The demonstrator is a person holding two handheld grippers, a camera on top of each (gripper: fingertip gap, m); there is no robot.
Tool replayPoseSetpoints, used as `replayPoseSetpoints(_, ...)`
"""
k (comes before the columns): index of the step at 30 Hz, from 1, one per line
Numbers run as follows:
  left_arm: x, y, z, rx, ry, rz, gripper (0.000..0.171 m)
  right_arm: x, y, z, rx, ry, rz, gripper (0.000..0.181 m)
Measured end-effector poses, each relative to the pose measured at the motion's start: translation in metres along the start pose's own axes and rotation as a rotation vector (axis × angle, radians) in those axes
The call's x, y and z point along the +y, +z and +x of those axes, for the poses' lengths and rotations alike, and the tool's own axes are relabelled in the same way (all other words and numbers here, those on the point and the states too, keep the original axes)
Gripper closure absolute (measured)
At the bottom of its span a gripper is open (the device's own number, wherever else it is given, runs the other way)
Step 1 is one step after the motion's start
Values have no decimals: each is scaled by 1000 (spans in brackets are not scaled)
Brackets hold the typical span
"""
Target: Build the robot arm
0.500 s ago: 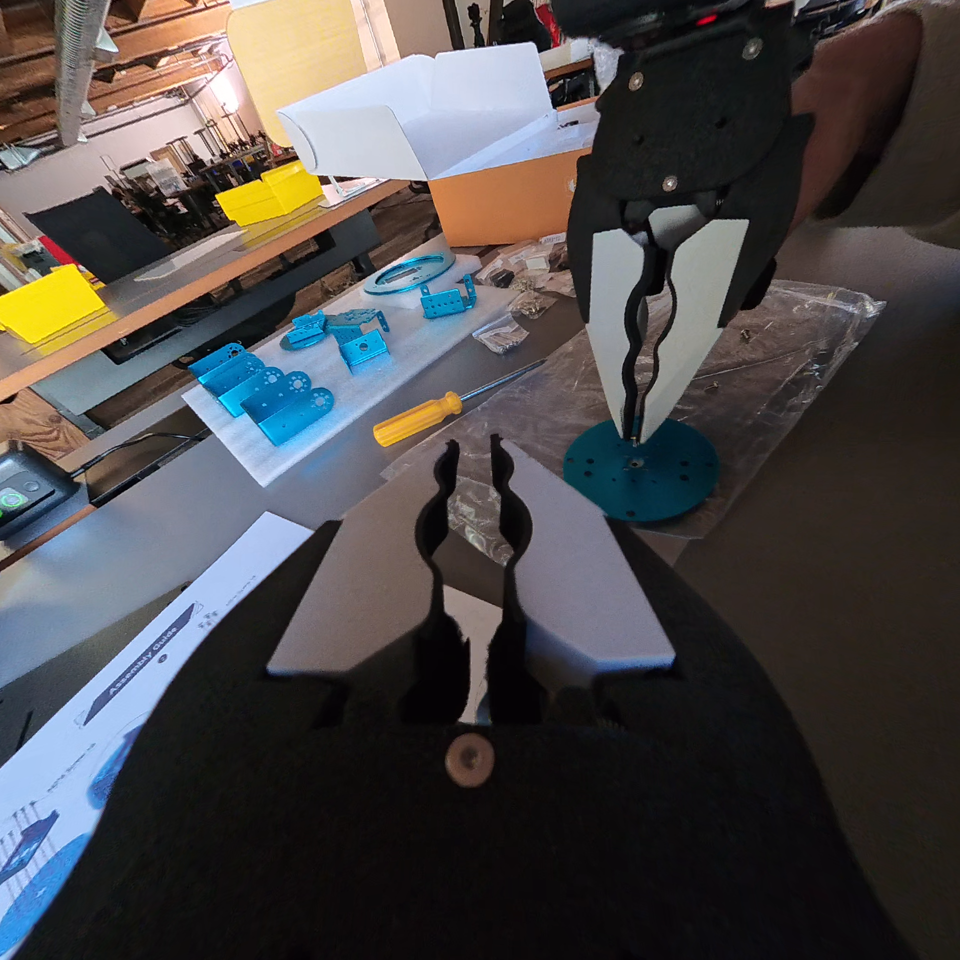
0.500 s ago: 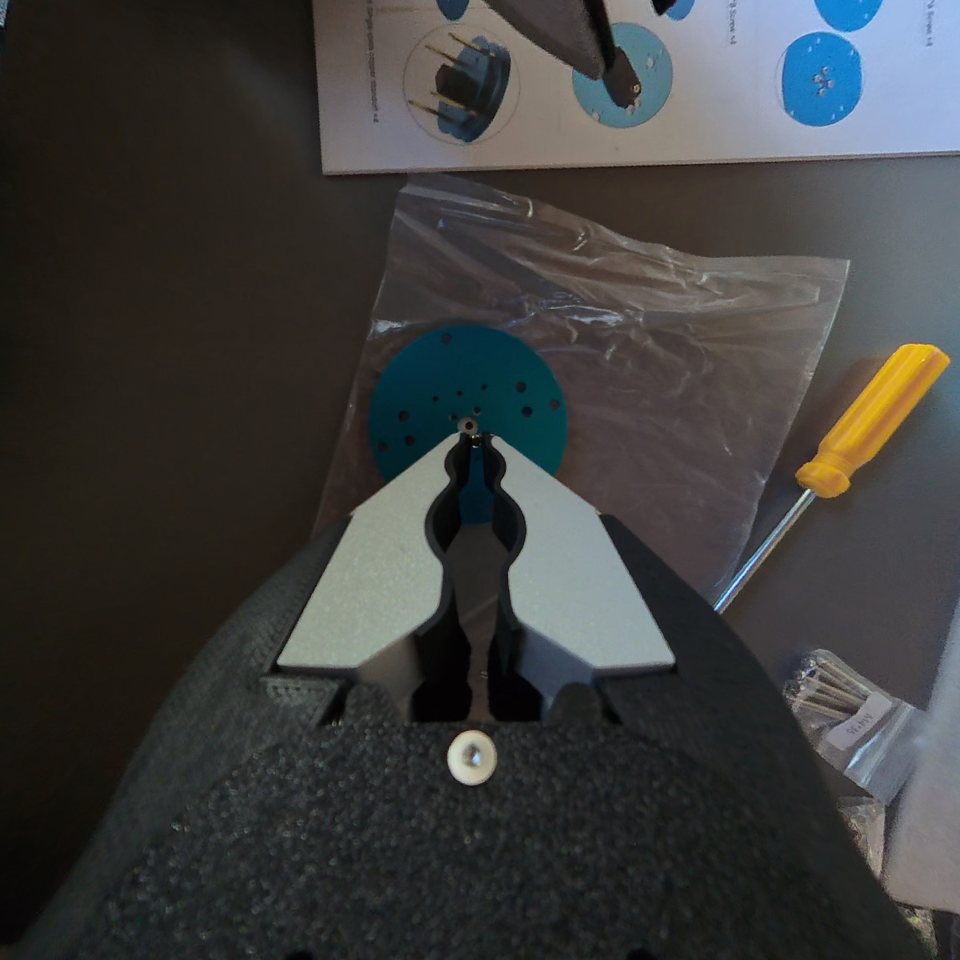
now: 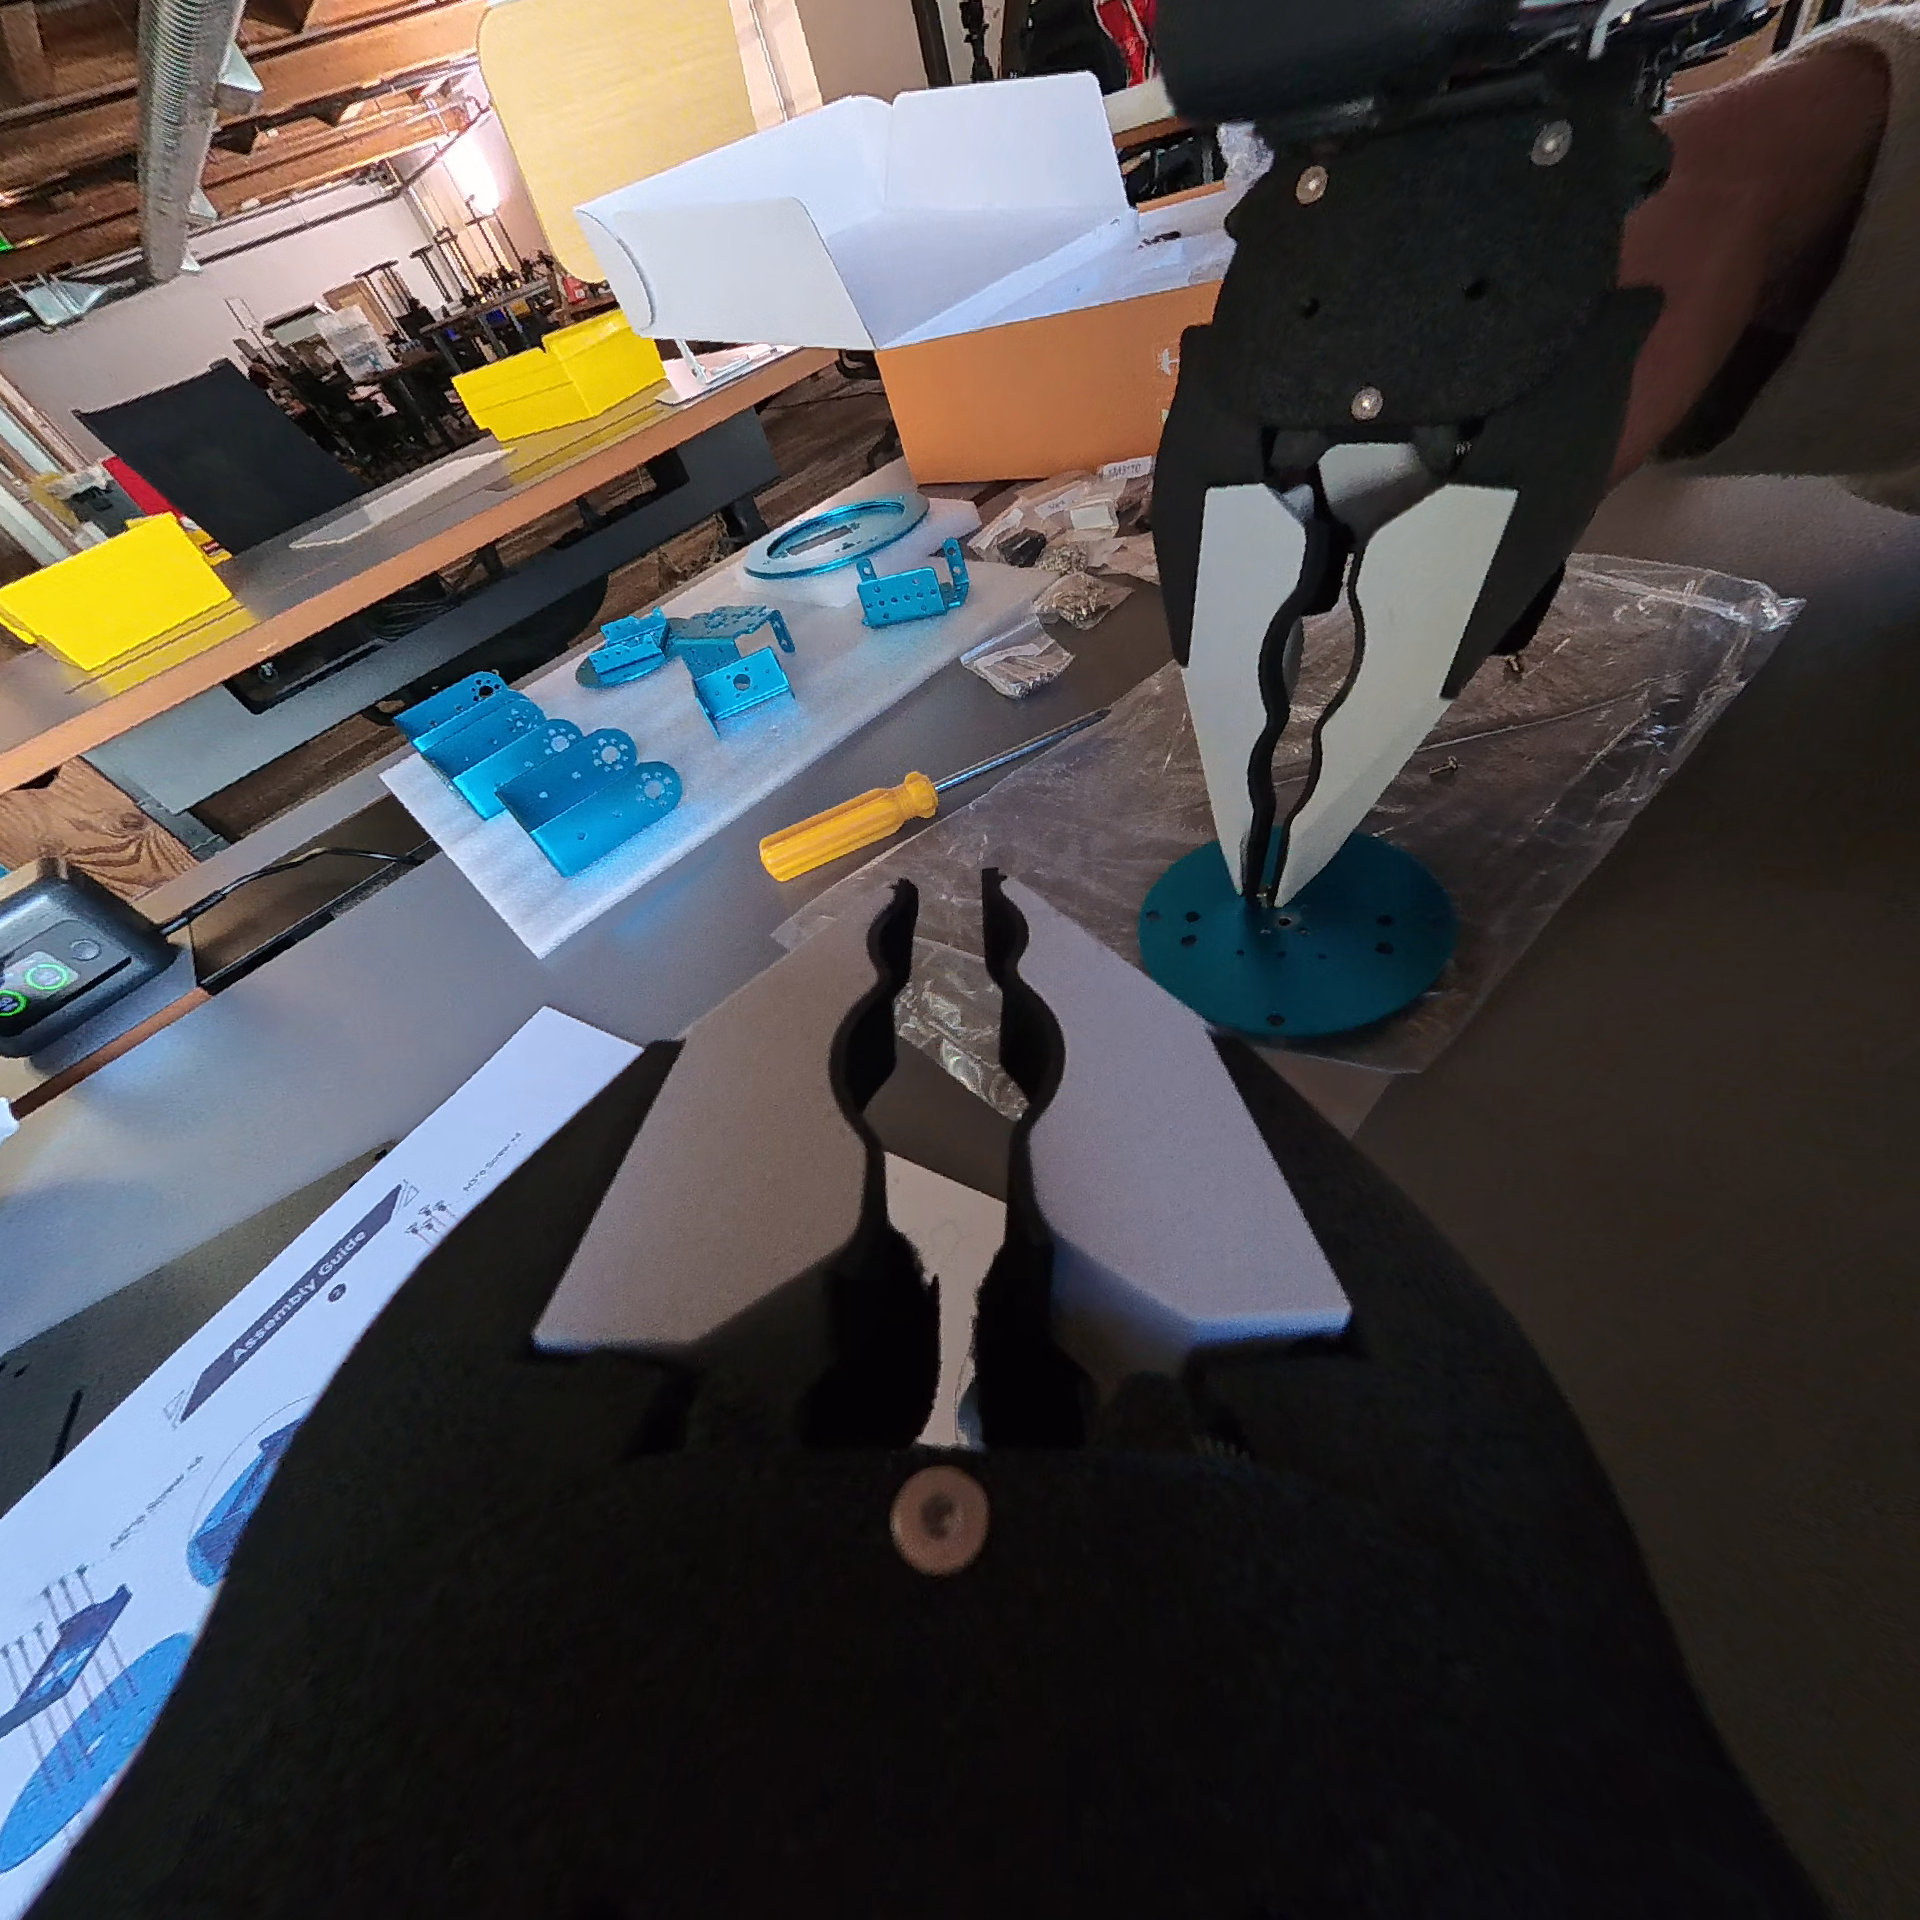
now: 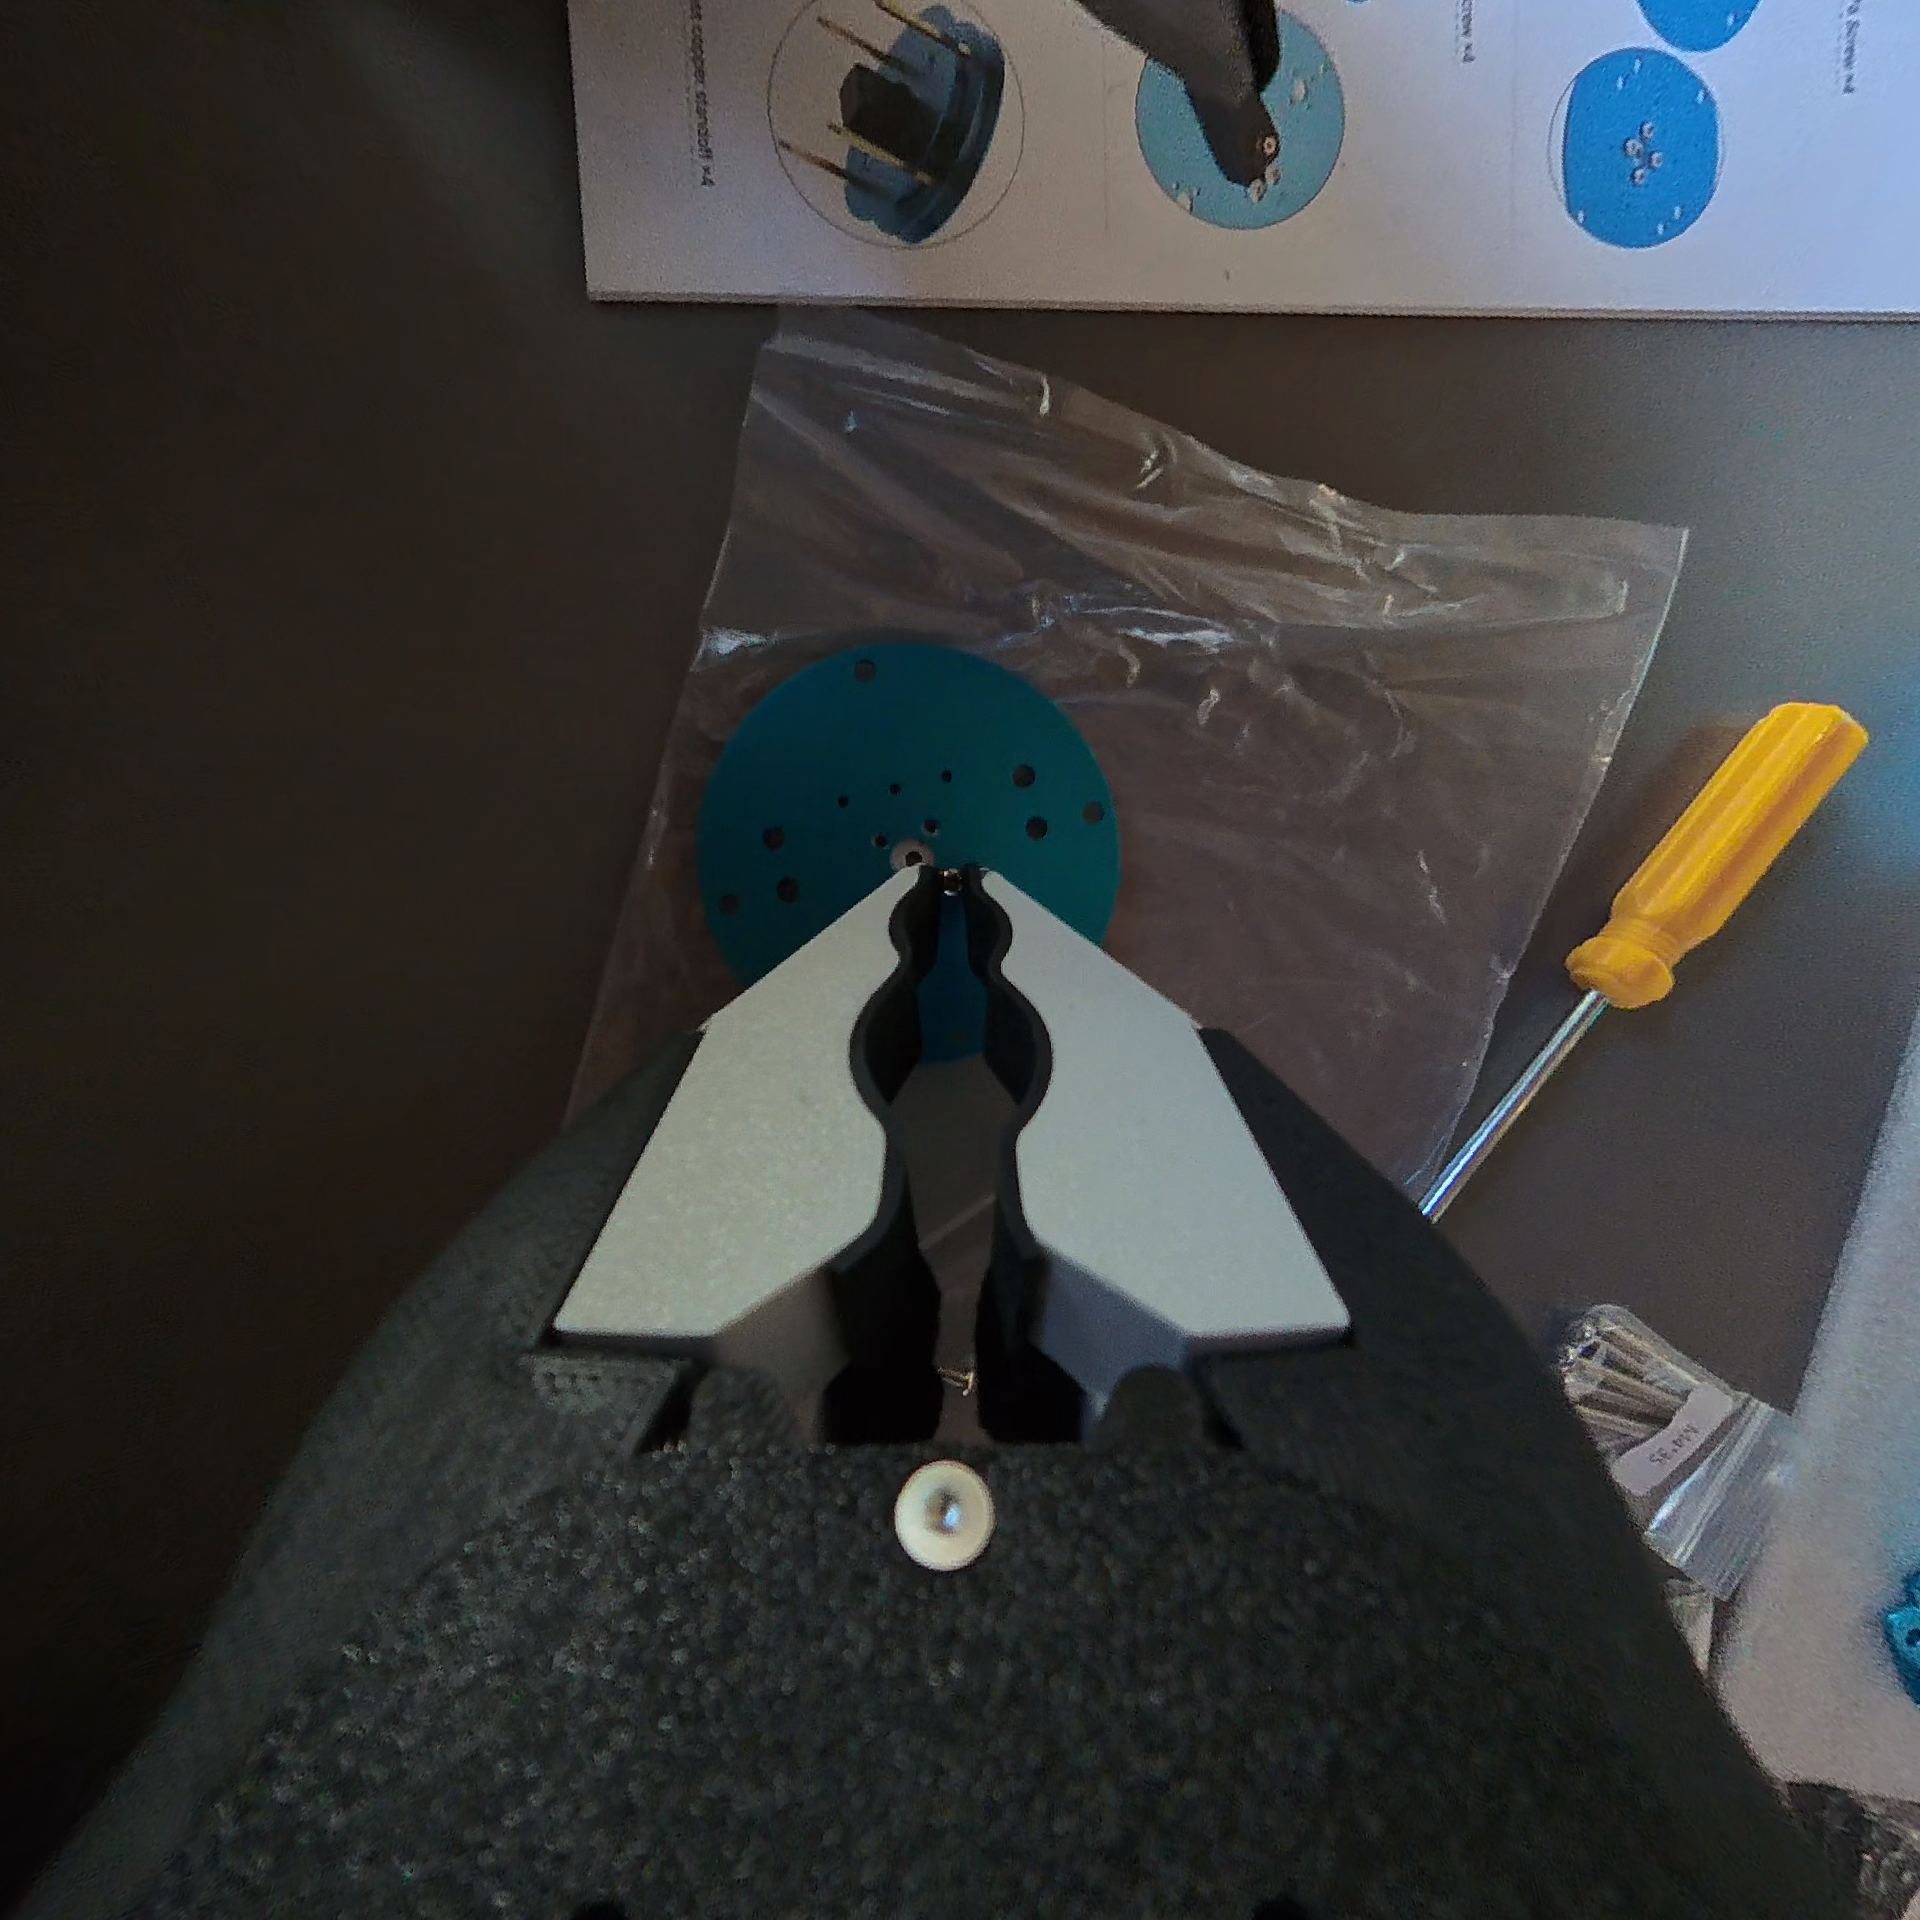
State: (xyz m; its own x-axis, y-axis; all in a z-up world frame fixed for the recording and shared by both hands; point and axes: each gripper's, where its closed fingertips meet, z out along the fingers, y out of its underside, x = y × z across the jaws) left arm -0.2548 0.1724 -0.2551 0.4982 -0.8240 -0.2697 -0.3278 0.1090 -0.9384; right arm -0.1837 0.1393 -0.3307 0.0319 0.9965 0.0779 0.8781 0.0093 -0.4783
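Right gripper [image 4: 948,881]: tips near-pressed together, pinching small screw [image 4: 948,886], pointing down.
Screw tip touching blue disc [image 4: 831,748], just beside centre hole.
Disc flat on clear plastic bag [image 4: 1299,727], mid-table [image 4: 260,623], at bag corner near printed sheet [image 4: 1403,249].
Left gripper [image 3: 948,904]: slightly spread, holding nothing, hovering over sheet, short of bag edge.
Yellow screwdriver [image 4: 1714,852] lying beside bag, untouched.

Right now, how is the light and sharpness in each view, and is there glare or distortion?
Left wrist view: bright far room, dim table in front, wide-angle bending at the edges, the sleeve soft. Right wrist view: dark table, glare streaks on the plastic bag, disc sharp, the tool body near the lens blurred.
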Motion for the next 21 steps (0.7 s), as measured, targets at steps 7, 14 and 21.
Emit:
replayPoseSetpoints(7,1,0,0,0,0,-8,159,-1,0,-1,19,-11,-13,178)
replayPoseSetpoints(14,2,1,1,2,3,-12,159,1,0,0,12,5,-15,175)
replayPoseSetpoints(21,3,1,1,2,-1,-16,159,-1,-3,-1,10,-3,0,174)
